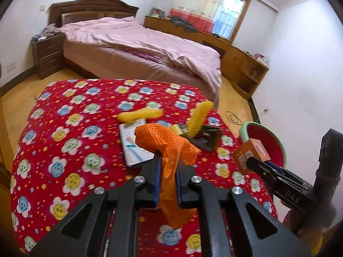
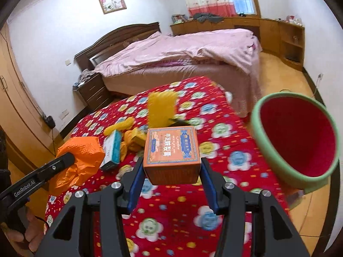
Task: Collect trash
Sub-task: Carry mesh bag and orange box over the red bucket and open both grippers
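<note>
My left gripper [image 1: 169,158] is shut on a crumpled orange textured glove [image 1: 163,139], lifted above the red flowered cover [image 1: 64,128]. From the right wrist view the glove [image 2: 83,150] hangs at the left in that gripper [image 2: 66,159]. My right gripper [image 2: 171,162] is shut on a small orange carton [image 2: 171,147], its blue pads pressed on both sides. The carton [image 1: 249,154] also shows at the right of the left wrist view. A green bin with a red inside [image 2: 257,128] stands at the right, just beyond the cover's edge.
On the cover lie yellow textured pieces [image 1: 139,114] [image 1: 199,115], a white and blue box [image 1: 133,145] and a dark wrapper [image 1: 205,139]. Behind is a bed with a pink quilt [image 1: 139,40]. A wooden cabinet [image 1: 246,64] runs along the far wall.
</note>
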The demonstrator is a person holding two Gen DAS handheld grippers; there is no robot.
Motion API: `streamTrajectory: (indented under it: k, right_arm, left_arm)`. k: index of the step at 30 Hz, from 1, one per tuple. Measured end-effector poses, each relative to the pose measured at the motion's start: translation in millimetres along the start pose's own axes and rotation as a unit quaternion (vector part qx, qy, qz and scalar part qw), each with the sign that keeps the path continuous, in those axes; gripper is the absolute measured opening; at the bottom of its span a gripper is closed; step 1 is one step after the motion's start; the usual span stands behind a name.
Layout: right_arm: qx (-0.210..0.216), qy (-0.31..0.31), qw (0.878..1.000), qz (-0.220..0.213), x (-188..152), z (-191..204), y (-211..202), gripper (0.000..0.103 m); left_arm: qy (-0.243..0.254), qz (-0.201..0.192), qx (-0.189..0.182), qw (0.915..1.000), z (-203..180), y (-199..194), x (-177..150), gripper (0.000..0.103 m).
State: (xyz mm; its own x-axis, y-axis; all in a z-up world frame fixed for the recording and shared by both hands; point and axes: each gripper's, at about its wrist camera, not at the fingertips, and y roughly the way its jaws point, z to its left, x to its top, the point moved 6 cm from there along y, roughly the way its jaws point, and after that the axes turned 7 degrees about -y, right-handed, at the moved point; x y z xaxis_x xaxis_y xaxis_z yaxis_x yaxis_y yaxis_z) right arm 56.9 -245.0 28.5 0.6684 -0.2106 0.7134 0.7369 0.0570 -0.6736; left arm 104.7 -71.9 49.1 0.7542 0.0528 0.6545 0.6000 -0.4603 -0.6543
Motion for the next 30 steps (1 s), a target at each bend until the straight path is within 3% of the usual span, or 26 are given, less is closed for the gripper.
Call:
streamTrajectory:
  k: [17, 30]
  right_arm:
    - [-0.084, 0.044, 0.995, -0.028, 2, -98, -51, 0.053]
    - [-0.128, 0.086, 0.987, -0.034, -5, -163, -66, 0.053]
  left_arm:
    - [0.09, 0.032, -0.06, 0.9937, -110, 36, 0, 0.011]
    - [0.164, 0.046, -0.099, 0.9805, -188, 80, -3, 0.01]
